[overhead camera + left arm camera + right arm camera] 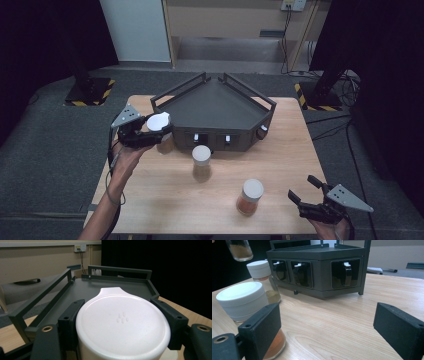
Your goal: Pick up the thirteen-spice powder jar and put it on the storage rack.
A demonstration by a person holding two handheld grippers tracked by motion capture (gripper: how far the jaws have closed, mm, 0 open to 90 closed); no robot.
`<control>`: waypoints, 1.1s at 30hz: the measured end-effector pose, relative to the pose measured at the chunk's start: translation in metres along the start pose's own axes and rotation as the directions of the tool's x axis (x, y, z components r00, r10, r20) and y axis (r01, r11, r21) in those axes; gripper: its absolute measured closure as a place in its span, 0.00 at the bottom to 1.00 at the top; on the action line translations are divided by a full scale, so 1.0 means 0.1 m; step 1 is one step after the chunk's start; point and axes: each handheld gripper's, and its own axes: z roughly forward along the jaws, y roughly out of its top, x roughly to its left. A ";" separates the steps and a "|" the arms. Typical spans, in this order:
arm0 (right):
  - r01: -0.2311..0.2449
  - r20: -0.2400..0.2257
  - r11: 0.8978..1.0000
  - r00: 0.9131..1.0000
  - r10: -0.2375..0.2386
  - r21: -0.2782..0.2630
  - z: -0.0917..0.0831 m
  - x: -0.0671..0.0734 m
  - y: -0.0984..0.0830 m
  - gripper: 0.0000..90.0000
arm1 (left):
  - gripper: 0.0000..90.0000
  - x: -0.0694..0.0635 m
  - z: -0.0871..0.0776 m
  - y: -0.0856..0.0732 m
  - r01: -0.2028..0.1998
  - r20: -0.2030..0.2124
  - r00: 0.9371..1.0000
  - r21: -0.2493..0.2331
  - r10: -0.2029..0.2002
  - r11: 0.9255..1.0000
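At the table's left edge: the left gripper [159, 131] is carried above the wooden table [280, 165], just in front of the left corner of the dark rack [215, 107].
Left forearm: it comes in from the bottom left and slants up and forward, with the wrist bent so that the gripper points rightward towards the rack; its grey three-cornered plate faces up and to the left.
Left claw: clamped on the white-lidded jar [159, 122], one black jaw on each side just below the lid; in the left gripper view the round lid [122, 322] sits squarely between the jaws, with the rack's grey tray and rails right behind it.
Held jar: lifted off the table, upright, its glass body hanging below the jaws.
Right hand: low at the table's near right corner, with the right gripper [306, 189] pointing forward and to the left.
Right claw: jaws wide apart with nothing between them.
Other jars: a middle jar [201, 161] stands just in front of the rack, and a near jar [250, 196] of orange-brown powder stands just beside the right gripper's left jaw.
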 end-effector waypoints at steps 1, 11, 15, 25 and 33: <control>-0.001 0.000 1.000 1.000 0.001 0.000 0.00 0.00 0.00 0.08 | 0.33 0.01 0.03 0.04 0.003 -0.001 1.000 -0.002 -0.003 1.000; -0.007 -0.004 1.000 1.000 0.007 0.000 0.00 -0.01 0.00 0.08 | 0.33 0.02 0.29 0.40 0.002 -0.035 0.999 -0.011 -0.003 1.000; -0.010 -0.006 1.000 1.000 0.010 -0.002 0.00 -0.02 -0.01 0.08 | 0.33 0.02 0.44 0.50 0.002 -0.059 0.998 -0.005 -0.002 1.000; -0.021 -0.007 1.000 1.000 0.021 -0.005 -0.01 -0.03 -0.01 0.08 | 0.33 0.04 0.78 0.60 0.013 -0.134 0.991 0.001 -0.012 1.000; -0.025 -0.012 1.000 1.000 0.025 -0.006 -0.01 -0.04 -0.02 0.09 | 0.33 0.06 1.01 0.58 0.035 -0.202 0.979 0.004 -0.034 0.999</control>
